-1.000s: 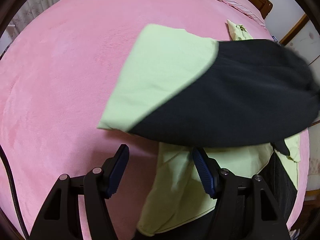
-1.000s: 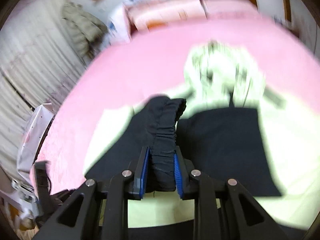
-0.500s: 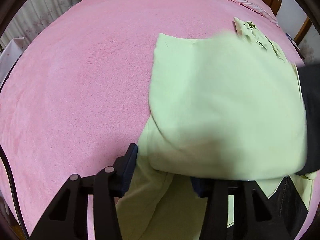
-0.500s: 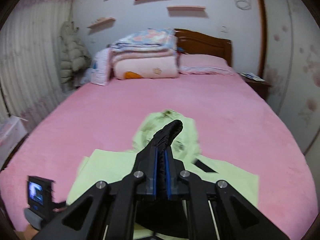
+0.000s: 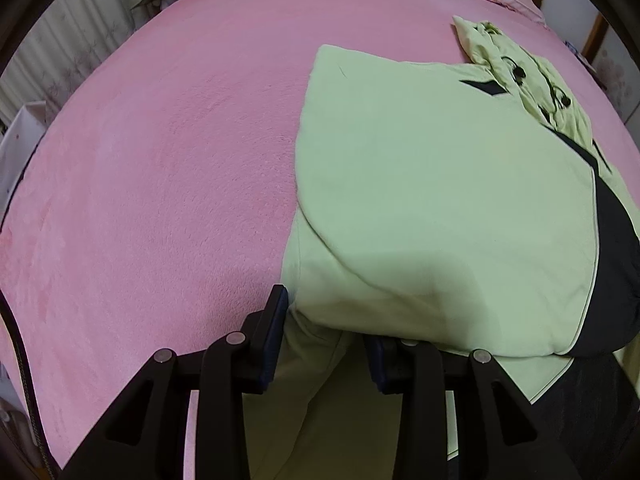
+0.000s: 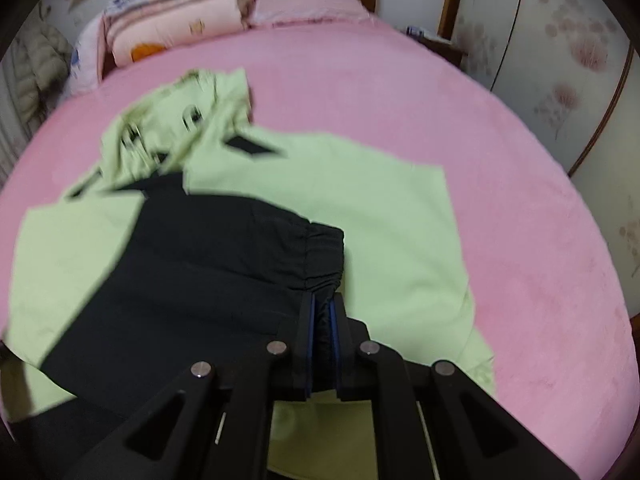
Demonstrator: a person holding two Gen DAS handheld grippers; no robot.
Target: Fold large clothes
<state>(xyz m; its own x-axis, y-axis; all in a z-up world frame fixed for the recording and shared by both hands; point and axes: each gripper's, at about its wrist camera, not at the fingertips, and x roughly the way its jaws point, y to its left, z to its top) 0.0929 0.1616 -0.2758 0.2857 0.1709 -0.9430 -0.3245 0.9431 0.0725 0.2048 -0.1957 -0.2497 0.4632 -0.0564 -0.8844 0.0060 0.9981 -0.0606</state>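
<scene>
A: Where is the garment?

B: The light green and black hooded jacket (image 5: pixel 440 184) lies spread on your pink plush bed cover (image 5: pixel 160 160), its hood (image 6: pixel 176 128) toward the stacked pastel quilts (image 6: pixel 176 12) at the headboard.

A: And my tools?

B: Your right gripper (image 6: pixel 322 320) is clenched on the jacket's black gathered sleeve cuff (image 6: pixel 324 256), laid across the green body. Your left gripper (image 5: pixel 326 320) is closing, with green fabric at the jacket's edge between its jaws; one finger sits under the cloth, so a firm pinch can't be confirmed.

Black-cuffed sleeve (image 6: pixel 224 264) now across the jacket (image 6: pixel 380 216), formerly aloft
</scene>
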